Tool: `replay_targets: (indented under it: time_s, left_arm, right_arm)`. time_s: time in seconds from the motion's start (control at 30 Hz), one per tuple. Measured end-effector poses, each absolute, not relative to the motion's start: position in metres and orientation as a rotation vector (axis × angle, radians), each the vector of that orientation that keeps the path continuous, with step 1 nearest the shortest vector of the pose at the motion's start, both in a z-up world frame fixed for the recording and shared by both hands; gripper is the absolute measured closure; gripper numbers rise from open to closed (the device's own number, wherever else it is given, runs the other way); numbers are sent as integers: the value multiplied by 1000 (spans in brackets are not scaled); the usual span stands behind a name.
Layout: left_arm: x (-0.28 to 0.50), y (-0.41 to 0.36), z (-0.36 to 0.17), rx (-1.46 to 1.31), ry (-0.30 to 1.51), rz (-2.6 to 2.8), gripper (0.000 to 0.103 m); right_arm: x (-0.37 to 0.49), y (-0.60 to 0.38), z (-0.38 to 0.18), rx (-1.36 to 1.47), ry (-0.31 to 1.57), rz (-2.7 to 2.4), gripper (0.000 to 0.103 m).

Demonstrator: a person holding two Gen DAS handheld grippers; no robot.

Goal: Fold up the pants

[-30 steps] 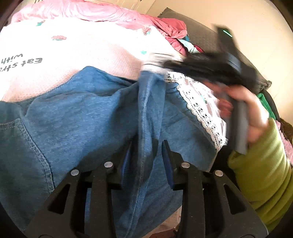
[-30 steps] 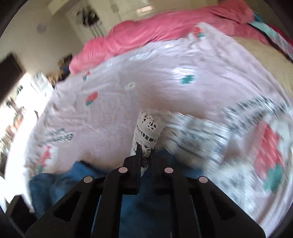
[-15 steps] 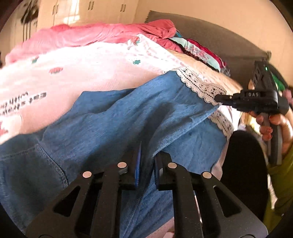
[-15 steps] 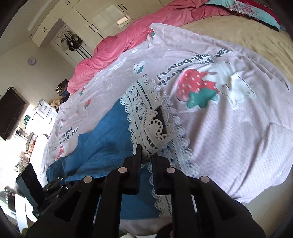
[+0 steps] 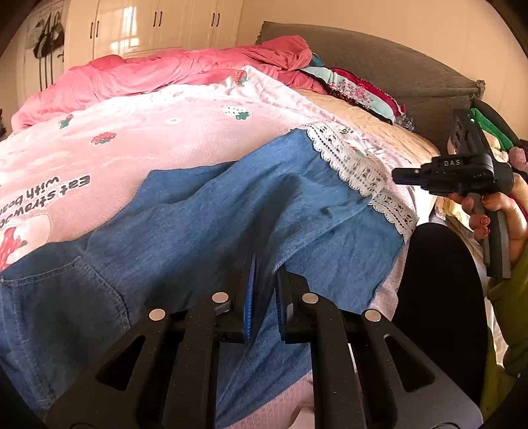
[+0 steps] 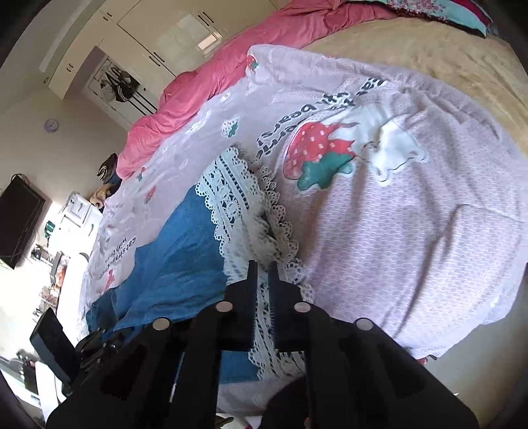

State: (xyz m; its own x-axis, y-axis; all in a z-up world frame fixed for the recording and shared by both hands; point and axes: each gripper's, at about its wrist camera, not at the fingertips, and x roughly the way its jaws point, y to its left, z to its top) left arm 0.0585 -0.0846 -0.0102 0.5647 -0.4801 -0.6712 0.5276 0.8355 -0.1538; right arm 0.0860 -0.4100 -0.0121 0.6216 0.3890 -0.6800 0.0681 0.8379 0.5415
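Note:
Blue denim pants (image 5: 198,231) with a white lace hem (image 5: 346,161) lie spread on a pink strawberry blanket (image 5: 165,132). My left gripper (image 5: 265,264) is shut on a raised fold of the denim, close to the near edge. At the right, a hand holds my right gripper (image 5: 396,172) with its tip at the lace edge. In the right wrist view the right gripper (image 6: 262,264) is shut on the lace hem (image 6: 231,198), and the denim (image 6: 178,257) stretches away to the left over the blanket (image 6: 396,231).
A crumpled pink duvet (image 5: 165,72) lies along the far side of the bed. Patterned pillows (image 5: 356,89) rest against a grey headboard (image 5: 379,66). A person's dark-clothed leg (image 5: 439,297) stands by the bed's near right edge. White wardrobes (image 5: 148,26) line the back wall.
The right gripper carried the lace hem out to the right, drawing the pant leg flat across the blanket. The left gripper's jaws closed on the denim fold and rose a little.

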Motion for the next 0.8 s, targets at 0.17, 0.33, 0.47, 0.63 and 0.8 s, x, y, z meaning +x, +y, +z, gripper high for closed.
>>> replay_targets:
  time_s: [0.17,0.33,0.47,0.63,0.8]
  left_arm:
    - [59,-80,-12,58,776,-587,98]
    - [58,-81,-15,62,784,-586,98]
    - [59,-82,-19,63,793,-584,98]
    - [62,-83,-22,58,801,-581,98]
    - [59,-84,-22,67,802,-582,103]
  right_arm:
    - [76,-413,-10,526,904,192,92]
    - [83,-416,-15,538,899,152,62]
    - [101,-411,-16,501,907,160,62]
    - [118,-393,-19,394,939,177,85]
    - [102,-388,-6,327,901,190,90]
